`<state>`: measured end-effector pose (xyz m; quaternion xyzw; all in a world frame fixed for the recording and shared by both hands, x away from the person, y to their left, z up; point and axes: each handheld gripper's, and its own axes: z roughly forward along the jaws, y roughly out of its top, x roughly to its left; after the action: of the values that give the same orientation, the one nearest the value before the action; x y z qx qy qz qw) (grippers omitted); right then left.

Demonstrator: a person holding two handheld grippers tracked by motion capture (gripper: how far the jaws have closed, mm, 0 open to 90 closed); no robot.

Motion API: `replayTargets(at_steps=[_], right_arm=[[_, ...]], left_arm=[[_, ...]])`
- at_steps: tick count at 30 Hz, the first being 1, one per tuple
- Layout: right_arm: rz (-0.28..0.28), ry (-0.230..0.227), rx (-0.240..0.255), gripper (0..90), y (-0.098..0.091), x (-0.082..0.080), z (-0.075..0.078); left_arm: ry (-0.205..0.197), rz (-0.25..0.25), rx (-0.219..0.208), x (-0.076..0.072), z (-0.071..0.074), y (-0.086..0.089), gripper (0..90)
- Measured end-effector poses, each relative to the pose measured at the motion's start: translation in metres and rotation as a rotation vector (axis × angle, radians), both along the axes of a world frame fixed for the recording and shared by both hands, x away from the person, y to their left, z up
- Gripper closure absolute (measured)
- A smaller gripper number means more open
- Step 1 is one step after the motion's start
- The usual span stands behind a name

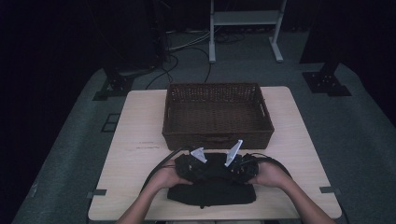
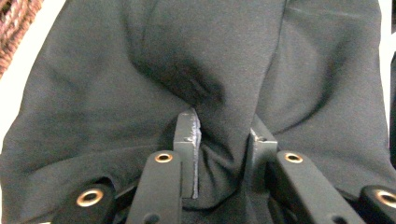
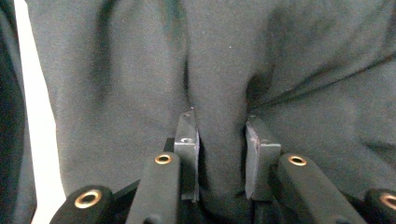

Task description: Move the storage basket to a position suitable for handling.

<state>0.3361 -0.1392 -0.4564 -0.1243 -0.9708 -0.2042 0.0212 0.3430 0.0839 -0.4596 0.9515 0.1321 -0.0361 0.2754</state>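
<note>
1. Left gripper (image 2: 219,154) and right gripper (image 3: 217,149) each pinch a ridge of the black garment (image 1: 212,192), which lies on the table's (image 1: 140,121) near edge.
2. Thin pinches may slip as the garment is lifted, dropping it short.
3. Count: two grippers, one garment, one wicker basket (image 1: 217,116) beyond.

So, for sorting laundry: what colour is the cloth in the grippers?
Plain black cloth, clearest in the left gripper view.

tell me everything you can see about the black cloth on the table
The black cloth is a soft, matte fabric, bunched and creased, lying on the near edge of the table, in front of the wicker basket and apart from it. The left gripper and right gripper each pinch a raised fold of it between their jaws.
</note>
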Motion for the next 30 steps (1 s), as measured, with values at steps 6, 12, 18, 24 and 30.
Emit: replayTargets(at_steps=[6,12,18,24,30], right_arm=[[0.006,-0.027,-0.002,71.5,0.0,-0.003,0.003],[0.008,-0.039,-0.001,71.7,-0.001,-0.005,0.01],[0.008,-0.064,0.016,71.9,-0.006,-0.008,0.025],[0.012,-0.086,0.032,72.0,-0.01,-0.011,0.04],[0.014,-0.099,0.056,72.1,-0.014,-0.014,0.054]], left_arm=[[-0.011,-0.016,-0.001,0.0,0.004,0.001,73.8],[-0.023,-0.019,-0.008,-0.003,0.011,0.001,74.7],[-0.051,-0.028,-0.013,-0.005,0.026,0.0,74.9],[-0.09,-0.041,-0.008,-0.008,0.043,-0.003,75.1],[-0.108,-0.046,-0.015,-0.011,0.059,-0.003,75.1]])
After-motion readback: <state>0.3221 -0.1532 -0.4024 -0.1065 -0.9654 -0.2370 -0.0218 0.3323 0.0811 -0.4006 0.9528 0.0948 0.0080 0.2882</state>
